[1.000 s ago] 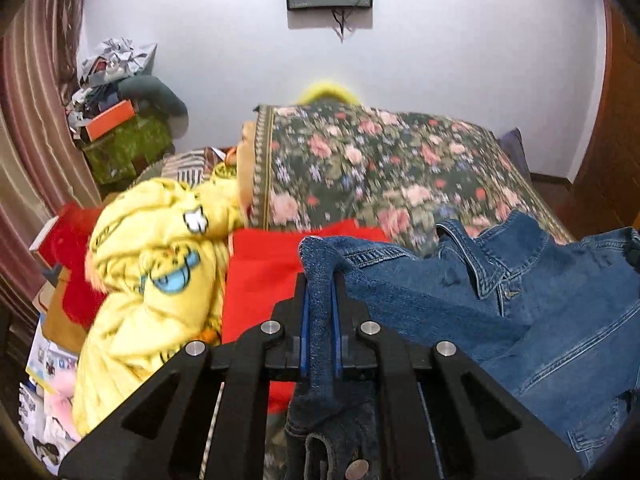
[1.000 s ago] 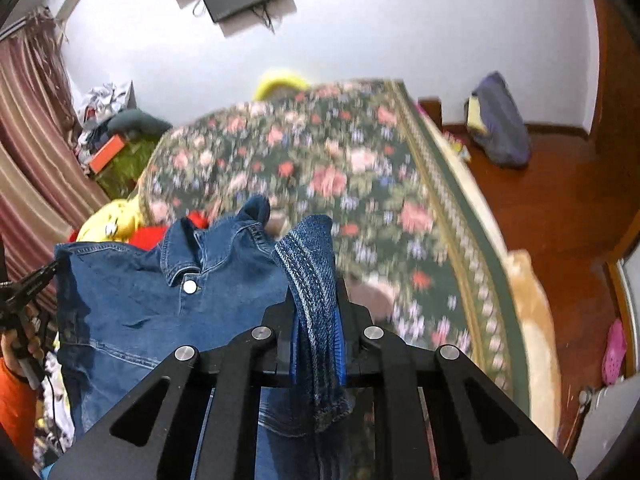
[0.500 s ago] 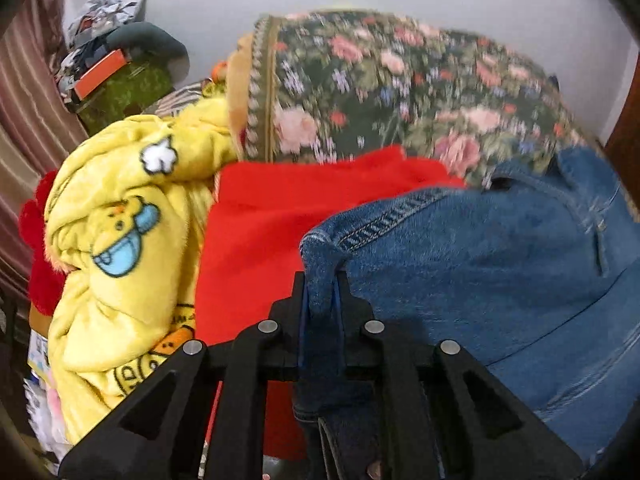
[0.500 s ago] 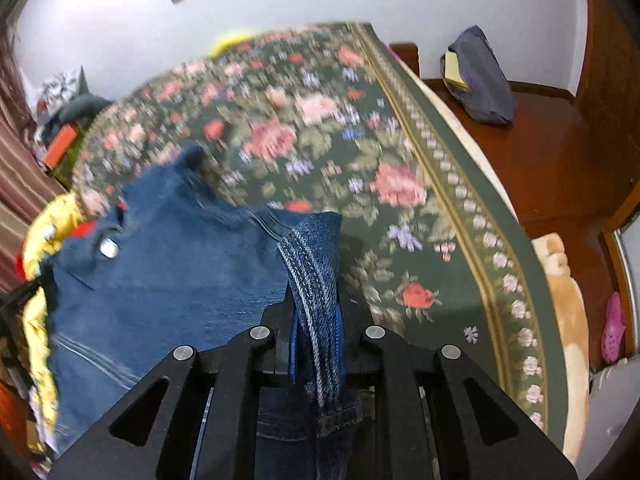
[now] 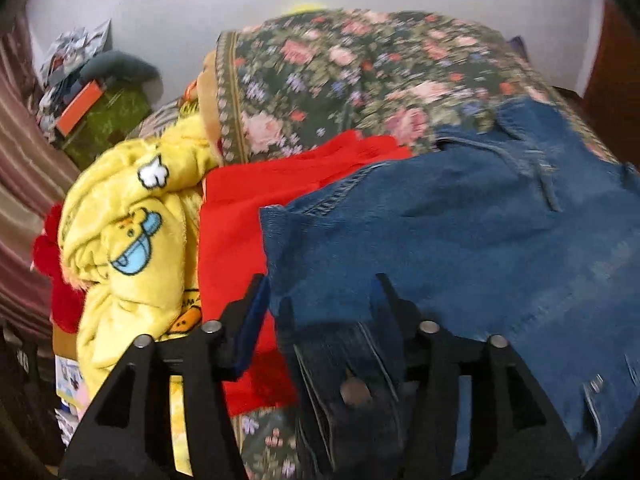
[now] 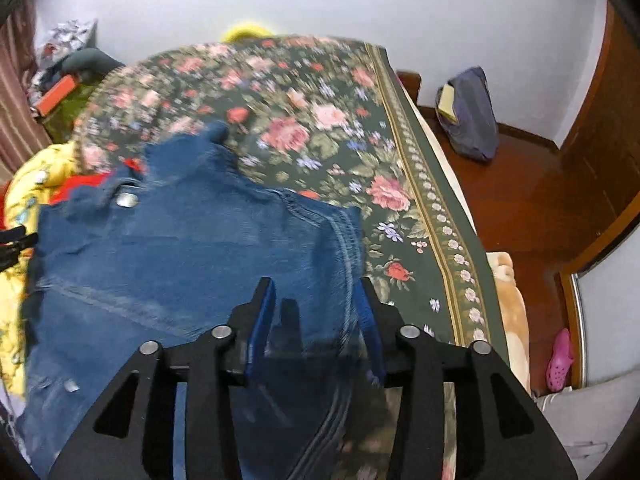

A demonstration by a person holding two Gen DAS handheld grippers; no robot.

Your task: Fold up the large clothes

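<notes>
Both grippers were clamped on folds of the denim jacket [image 5: 460,240] a second ago and holding it up off the bed; since then the jacket has come down flat onto the floral bedspread [image 6: 332,128], and the jaws of each gripper have just been opening. The left gripper [image 5: 320,296] now stands about half open, its blue pads apart, with a corner of the jacket lying loose between them and no pad pressing on it. The right gripper [image 6: 316,296] is likewise partly open; the jacket's seamed edge runs down between its jaws, close against the right-hand pad, but it is not pinched.

The jacket is spread across the near part of the bed, collar toward the far side, a metal button [image 6: 126,200] showing near the collar. Its left edge overlaps a red cloth [image 5: 236,216] that lies on the bed beside it. Further left is a heap of yellow fleece [image 5: 132,232] printed with cartoon figures, bunched at the bed's edge.

Beyond the bed, in the left corner against the white wall [image 6: 360,0], is a pile of boxes and bags [image 5: 84,92] beside a striped curtain [image 5: 20,184]. To the right of the bed the wooden floor [image 6: 516,200] shows, with a dark blue bag [image 6: 472,116] against the wall and a pink shoe [image 6: 560,356] nearer the camera.
</notes>
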